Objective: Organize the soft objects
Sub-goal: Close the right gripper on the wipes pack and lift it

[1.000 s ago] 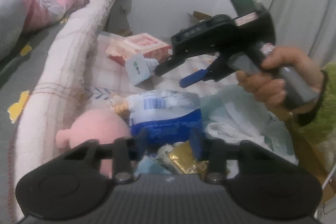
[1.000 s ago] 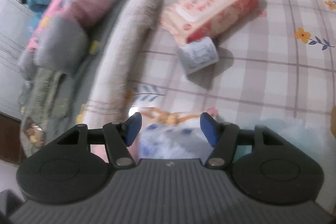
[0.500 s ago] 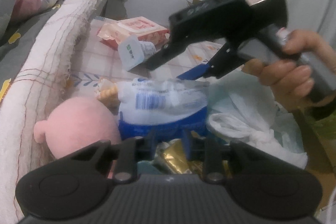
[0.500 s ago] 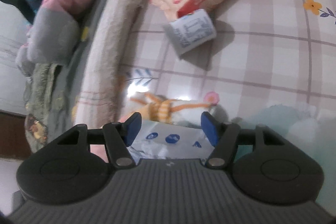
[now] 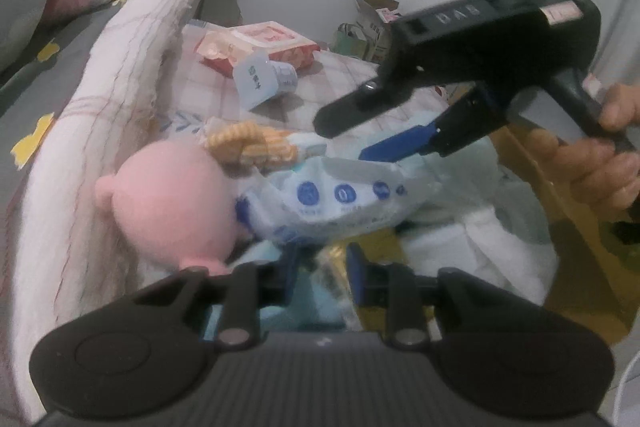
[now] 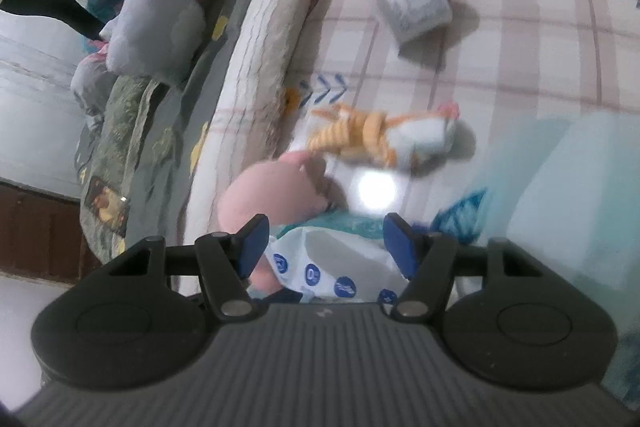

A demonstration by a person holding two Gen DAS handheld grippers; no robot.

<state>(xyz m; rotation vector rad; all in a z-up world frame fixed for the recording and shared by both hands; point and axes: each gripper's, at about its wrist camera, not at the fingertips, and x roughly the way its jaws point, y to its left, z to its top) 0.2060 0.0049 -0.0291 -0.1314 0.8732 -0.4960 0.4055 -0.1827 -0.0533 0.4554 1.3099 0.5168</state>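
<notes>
Left gripper (image 5: 320, 269), low in the frame's centre, has its narrow jaws closed further on the lower edge of a white-and-blue plastic pack (image 5: 340, 203), pinching it. Beside the pack at centre left lies a pink plush toy (image 5: 172, 203). Right gripper (image 6: 324, 247) hovers above the same pack (image 6: 332, 267), jaws spread and touching nothing. Farther up, a red wipes packet (image 5: 260, 47) lies on the checked sheet (image 6: 520, 59).

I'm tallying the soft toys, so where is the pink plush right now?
The pink plush lies left of centre in the left wrist view, against the rolled white blanket, with the white and blue plastic pack touching its right side.
</notes>
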